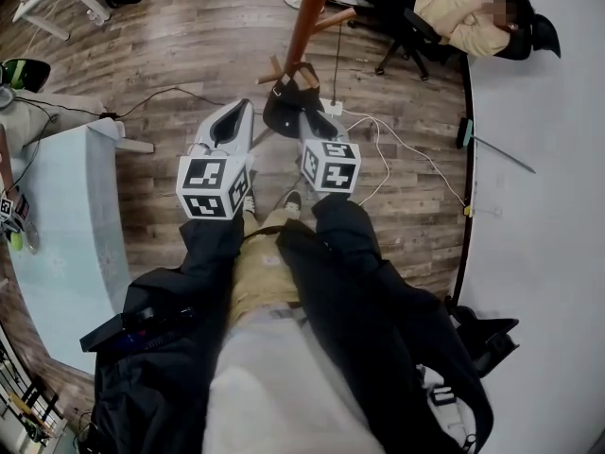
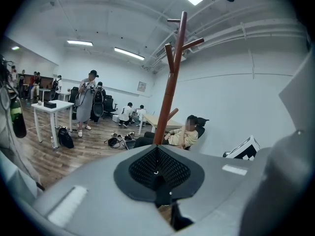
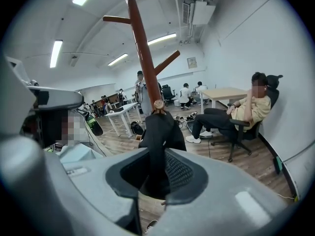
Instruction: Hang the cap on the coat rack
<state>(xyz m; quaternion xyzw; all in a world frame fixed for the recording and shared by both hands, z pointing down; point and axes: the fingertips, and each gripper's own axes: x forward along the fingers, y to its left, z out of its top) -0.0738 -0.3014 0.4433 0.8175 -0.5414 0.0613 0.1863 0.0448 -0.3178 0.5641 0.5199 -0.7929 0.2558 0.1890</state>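
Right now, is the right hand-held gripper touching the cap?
Touching. The right gripper view shows the black cap running down between the jaws of the right hand-held gripper, which are closed on its fabric.

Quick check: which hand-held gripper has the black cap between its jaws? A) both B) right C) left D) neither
B: in the right gripper view the black cap runs down between the jaws of the right hand-held gripper. The left hand-held gripper has its jaws together with no cap in them.
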